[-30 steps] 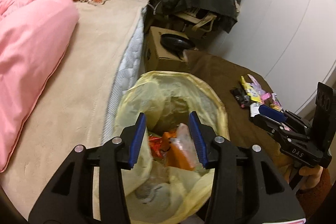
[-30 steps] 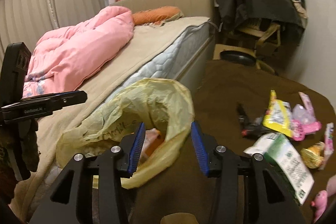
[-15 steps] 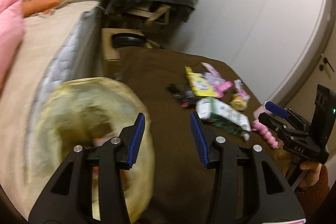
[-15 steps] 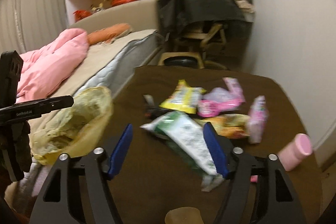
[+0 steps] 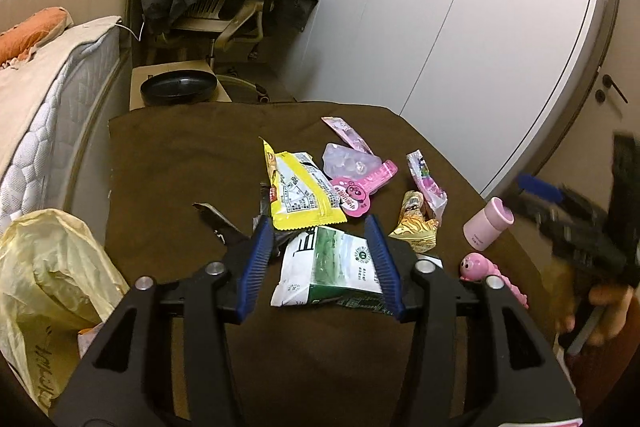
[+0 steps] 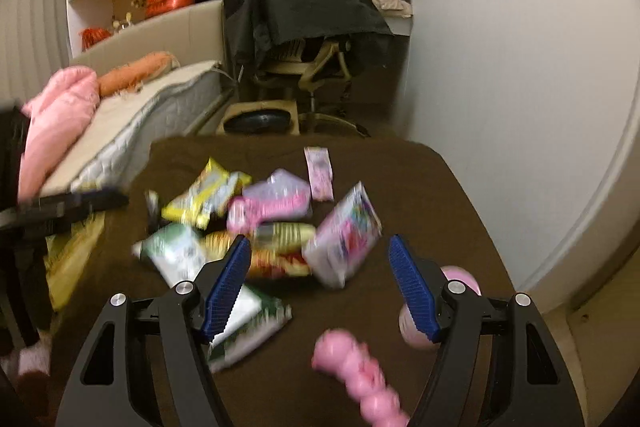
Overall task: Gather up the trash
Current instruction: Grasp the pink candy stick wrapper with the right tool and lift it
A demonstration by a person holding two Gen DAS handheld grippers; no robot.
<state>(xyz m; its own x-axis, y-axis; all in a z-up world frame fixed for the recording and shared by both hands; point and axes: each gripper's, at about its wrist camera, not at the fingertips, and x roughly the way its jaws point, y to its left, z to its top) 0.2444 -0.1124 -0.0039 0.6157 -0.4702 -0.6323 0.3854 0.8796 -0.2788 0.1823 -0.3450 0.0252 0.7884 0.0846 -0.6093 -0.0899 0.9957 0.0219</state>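
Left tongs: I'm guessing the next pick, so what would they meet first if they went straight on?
Most likely the green-and-white packet, lying between the open left tongs on the brown cloth; depth is unclear.

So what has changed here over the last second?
Both grippers swung away from the yellow trash bag to the wrappers on the brown cloth. The left gripper now frames the green-and-white packet; the right gripper has opened wider. Both hold nothing. The litter itself stayed put.

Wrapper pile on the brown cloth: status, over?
Left gripper open over green-white packet, jaws just widened, nothing held. Right gripper open, empty. Yellow trash bag at left. Pink toy beside pile.
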